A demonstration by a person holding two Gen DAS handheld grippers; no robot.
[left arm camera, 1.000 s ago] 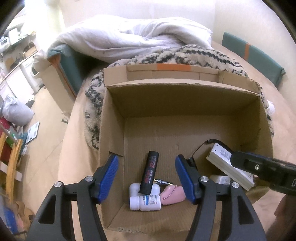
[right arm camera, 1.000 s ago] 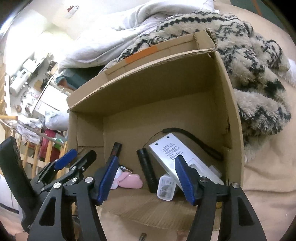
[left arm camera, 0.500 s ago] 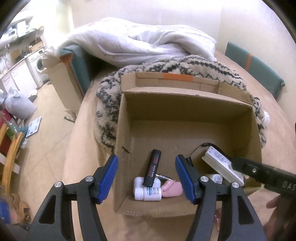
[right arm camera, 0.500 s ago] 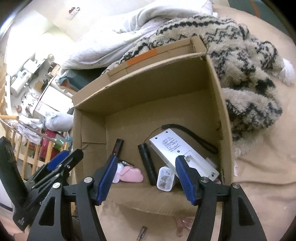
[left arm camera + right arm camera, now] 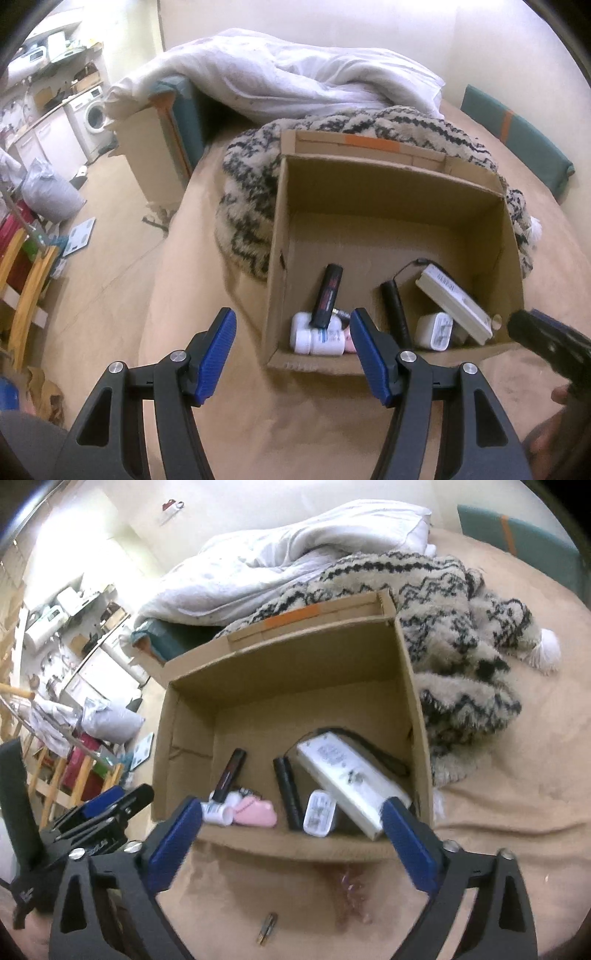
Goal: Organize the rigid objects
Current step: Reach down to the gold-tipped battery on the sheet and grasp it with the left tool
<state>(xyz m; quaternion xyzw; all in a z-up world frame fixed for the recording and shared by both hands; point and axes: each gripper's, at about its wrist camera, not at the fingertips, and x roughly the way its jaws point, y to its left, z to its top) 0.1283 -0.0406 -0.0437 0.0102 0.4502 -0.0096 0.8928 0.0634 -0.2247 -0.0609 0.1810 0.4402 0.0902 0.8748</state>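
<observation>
An open cardboard box point(image 5: 388, 181) point(image 5: 280, 653) stands on the tan bed cover. Inside lie a black tube with red print point(image 5: 327, 291) point(image 5: 229, 774), white bottles point(image 5: 317, 335) point(image 5: 216, 811), a pink cloud-shaped item point(image 5: 256, 809), a black flashlight point(image 5: 395, 312) point(image 5: 289, 792), a white charger point(image 5: 434, 331) point(image 5: 319, 813) and a long white device with a black cord point(image 5: 452, 298) point(image 5: 347, 771). My left gripper point(image 5: 293, 356) is open and empty, in front of the box's near left corner. My right gripper point(image 5: 290, 843) is open and empty, over the box's near wall.
A small metal bit point(image 5: 266, 927) and a pinkish clear item point(image 5: 351, 888) lie on the cover before the box. A patterned fleece blanket point(image 5: 461, 627) and a white duvet point(image 5: 295, 74) lie behind it. The bed edge drops to the floor at left point(image 5: 110, 240).
Both grippers have pulled back and up from the box, so it looks smaller and farther. Both stay open and empty. The contents have not moved.
</observation>
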